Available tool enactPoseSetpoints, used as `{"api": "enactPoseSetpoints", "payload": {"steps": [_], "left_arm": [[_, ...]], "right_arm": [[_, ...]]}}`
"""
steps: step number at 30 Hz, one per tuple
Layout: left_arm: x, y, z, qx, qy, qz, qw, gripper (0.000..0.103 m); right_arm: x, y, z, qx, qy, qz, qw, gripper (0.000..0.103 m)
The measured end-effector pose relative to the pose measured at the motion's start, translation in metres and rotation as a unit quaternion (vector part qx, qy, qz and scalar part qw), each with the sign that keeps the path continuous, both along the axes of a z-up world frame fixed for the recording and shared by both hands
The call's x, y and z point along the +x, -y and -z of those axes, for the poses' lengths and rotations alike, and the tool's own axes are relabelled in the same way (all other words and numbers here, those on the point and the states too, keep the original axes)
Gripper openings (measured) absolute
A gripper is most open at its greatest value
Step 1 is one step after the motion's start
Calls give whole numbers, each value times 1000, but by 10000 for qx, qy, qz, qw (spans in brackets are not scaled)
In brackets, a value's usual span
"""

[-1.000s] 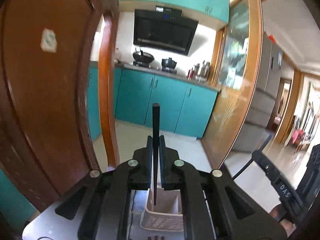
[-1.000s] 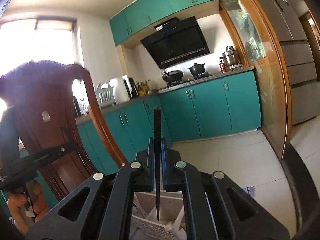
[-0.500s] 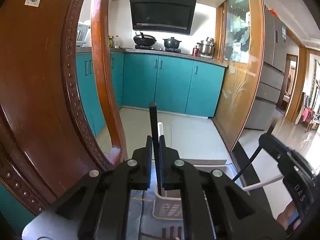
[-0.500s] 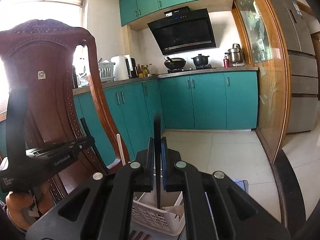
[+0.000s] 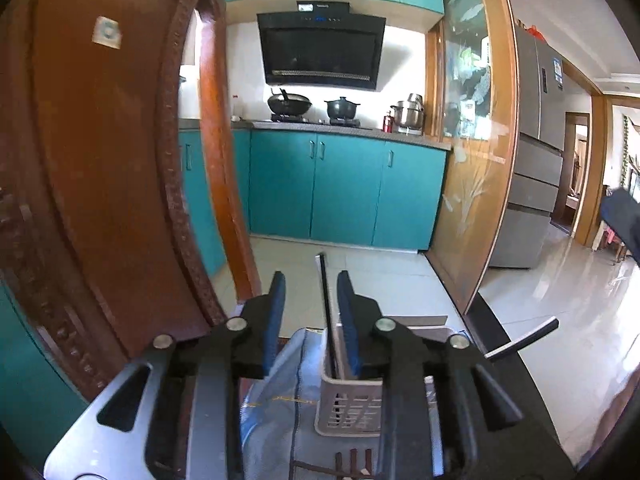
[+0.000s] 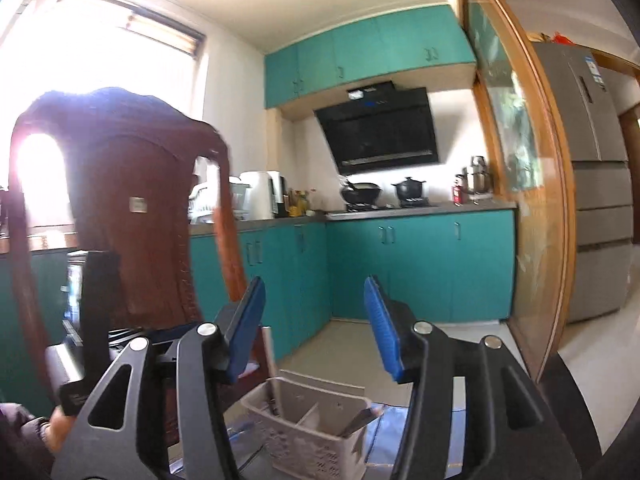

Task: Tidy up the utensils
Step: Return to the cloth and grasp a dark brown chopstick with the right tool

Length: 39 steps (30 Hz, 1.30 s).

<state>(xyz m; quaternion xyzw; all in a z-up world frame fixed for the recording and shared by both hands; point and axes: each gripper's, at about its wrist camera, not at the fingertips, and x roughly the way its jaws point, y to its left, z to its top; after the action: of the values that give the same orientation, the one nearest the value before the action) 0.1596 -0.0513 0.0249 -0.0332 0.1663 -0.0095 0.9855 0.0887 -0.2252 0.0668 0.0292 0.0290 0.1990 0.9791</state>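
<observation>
My left gripper [image 5: 312, 312] hangs over a grey slotted basket [image 5: 348, 400], its jaws opening. A black chopstick [image 5: 328, 312] stands between the blue pads, close to the right one, with its lower end in the basket. A second dark stick [image 5: 520, 340] juts out to the right from behind the gripper's arm. In the right wrist view my right gripper [image 6: 316, 324] is above the same basket [image 6: 304, 424], jaws opening, with nothing between the pads. A pale stick [image 6: 274, 372] and a dark utensil [image 6: 356, 424] rest in the basket's compartments.
A carved wooden chair back [image 5: 100, 160] rises close on the left. The basket sits on a blue table cover [image 5: 276, 400], and dark sticks [image 5: 352, 460] lie on the table in front of it. A hand [image 6: 60, 428] shows at the lower left. Teal kitchen cabinets [image 5: 340, 192] lie beyond.
Both grippers were shut on black chopsticks and have opened. The left one sank toward the basket, where its chopstick now stands. The right one let its chopstick go and shifted sideways.
</observation>
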Motion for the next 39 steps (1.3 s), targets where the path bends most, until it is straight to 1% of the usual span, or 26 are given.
{"api": "enactPoseSetpoints", "payload": {"steps": [3,5,6,7,8,9,10,11,13,15,16,17,19,20,21,23,25,26,27,28,29,32,35,39], "left_arm": [[-11,-9,5,20,25,-163,9999,31],[-16,-16,11,39,-19,-263,9996,31],[-19,-20,16,19,-75,-305,9995,31],[-20,-23,19,-6,-123,-322,9994,31],[-20,-26,22,-29,-184,-342,9992,33],[-20,-28,27,-35,-266,-379,9989,34],[-19,-29,31,-22,-329,-407,9986,36],[-18,-29,34,-2,-395,-431,9983,36],[-15,-29,41,14,-574,-451,9973,36],[-11,-28,46,-1,-734,-390,9965,36],[-10,-26,47,8,-788,-361,9962,37],[-8,-25,49,29,-828,-346,9960,39],[-6,-20,53,143,-933,-330,9950,41],[-5,-19,54,179,-966,-328,9946,41],[-4,-17,56,197,-1015,-313,9942,41],[-2,-15,58,194,-1079,-289,9936,41],[-1,-14,59,183,-1113,-280,9932,41],[-1,-14,59,188,-1127,-280,9931,42],[0,-14,60,197,-1153,-287,9927,42],[1,-15,61,196,-1183,-295,9923,42],[0,-15,63,193,-1202,-299,9921,42],[0,-20,69,154,-1324,-309,9906,42],[1,-22,76,120,-1509,-268,9881,43],[0,-18,90,265,-1829,-225,9825,45]], "right_arm": [[-15,-7,11,-285,-207,-517,9980,51],[-20,-11,34,-528,-596,-1071,9911,51],[-18,-13,50,-618,-871,-1303,9857,51],[-14,-15,62,-683,-1134,-1397,9813,51],[0,-17,88,-781,-1751,-1365,9719,51],[12,-20,107,-861,-2241,-1244,9628,45],[24,-21,125,-945,-2727,-1145,9506,38],[37,-23,151,-1018,-3353,-1146,9296,36],[48,-27,179,-1204,-3873,-1063,9079,32],[53,-32,198,-1463,-4139,-864,8943,32],[53,-33,205,-1544,-4227,-847,8890,32],[53,-35,208,-1632,-4225,-796,8880,32],[51,-44,214,-2166,-3945,-508,8916,32],[52,-47,217,-2394,-3841,-424,8907,32],[53,-49,220,-2484,-3814,-417,8895,32],[56,-53,226,-2579,-3886,-527,8830,32],[61,-53,233,-2530,-4059,-564,8764,32],[63,-52,236,-2460,-4179,-573,8727,30],[74,-51,234,-2411,-4250,-590,8705,22],[72,-51,235,-2359,-4309,-648,8686,12],[70,-49,235,-2317,-4396,-705,8649,10],[60,-39,231,-2151,-4591,-706,8591,7],[47,-27,227,-1951,-4753,-825,8540,6],[27,7,227,-1543,-4936,-904,8511,6]]}}
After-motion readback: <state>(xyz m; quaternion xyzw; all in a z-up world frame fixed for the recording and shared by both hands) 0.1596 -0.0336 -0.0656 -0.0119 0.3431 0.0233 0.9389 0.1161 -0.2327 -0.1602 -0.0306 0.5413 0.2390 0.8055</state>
